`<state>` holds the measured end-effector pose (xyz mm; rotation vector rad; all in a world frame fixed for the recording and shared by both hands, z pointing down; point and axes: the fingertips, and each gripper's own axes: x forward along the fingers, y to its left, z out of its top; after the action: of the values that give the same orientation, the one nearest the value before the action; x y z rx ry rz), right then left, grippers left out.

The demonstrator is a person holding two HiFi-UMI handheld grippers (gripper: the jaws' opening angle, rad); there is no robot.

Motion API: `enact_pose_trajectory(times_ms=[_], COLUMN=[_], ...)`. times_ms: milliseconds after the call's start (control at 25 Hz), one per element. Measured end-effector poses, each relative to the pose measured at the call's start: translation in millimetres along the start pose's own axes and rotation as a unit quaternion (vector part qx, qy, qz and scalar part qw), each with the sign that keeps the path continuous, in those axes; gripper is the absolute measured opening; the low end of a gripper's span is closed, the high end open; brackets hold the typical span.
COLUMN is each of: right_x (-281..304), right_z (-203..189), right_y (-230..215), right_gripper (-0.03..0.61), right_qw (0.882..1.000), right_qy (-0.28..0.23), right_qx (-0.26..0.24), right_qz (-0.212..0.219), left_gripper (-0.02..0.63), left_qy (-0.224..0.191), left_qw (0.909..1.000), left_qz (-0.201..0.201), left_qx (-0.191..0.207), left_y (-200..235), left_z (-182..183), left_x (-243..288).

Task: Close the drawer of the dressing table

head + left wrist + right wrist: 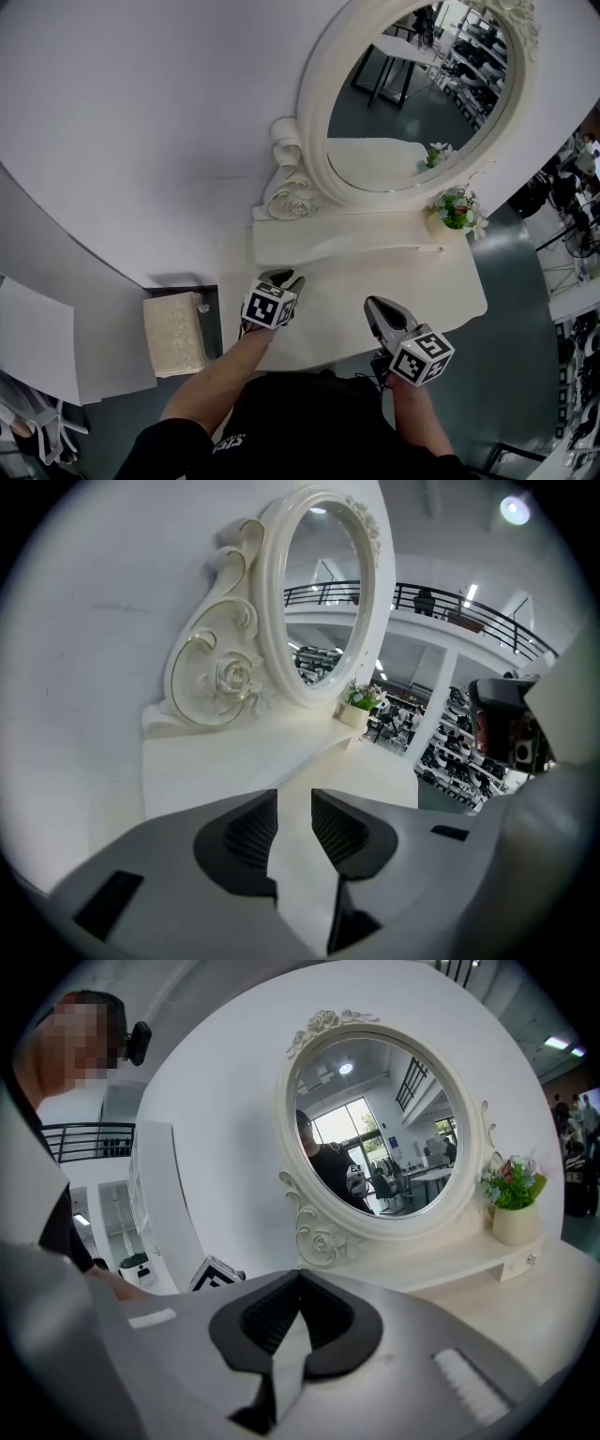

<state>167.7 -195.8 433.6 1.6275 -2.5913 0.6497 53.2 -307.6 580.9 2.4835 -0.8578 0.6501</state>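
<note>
While the person stands at the bench [441,281], the left tongs [281,278] hover over its near-left part, jaws apart and empty. The right tongs [373,306] are closed on nothing. Farther back, a small knobbed drawer [528,1261] sits in the raised shelf [347,239] under the potted plant [457,211], before the oval mirror [412,94].

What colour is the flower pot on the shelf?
Cream; the flower pot shows best in the right gripper view.

1 dressing table [375,286], 1 mirror [412,103], 1 potted plant [456,212], 1 stool [174,334], 2 grippers [282,278] [374,306]
</note>
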Motion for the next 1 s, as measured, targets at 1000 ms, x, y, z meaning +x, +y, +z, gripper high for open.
enact_pose_trajectory(times_ms=[1000], right_x=[-97.0], right_z=[133.3], right_y=[-100.4], right_gripper=[0.009], right_qw=[0.987], right_qy=[-0.121], right_qx=[-0.100], right_qz=[-0.037], left_gripper=[0.025], left_qy=[-0.209], left_qw=[0.9741], left_qz=[0.002], left_qx=[0.085], left_y=[-139.0], left_z=[204.7], left_x=[-69.4])
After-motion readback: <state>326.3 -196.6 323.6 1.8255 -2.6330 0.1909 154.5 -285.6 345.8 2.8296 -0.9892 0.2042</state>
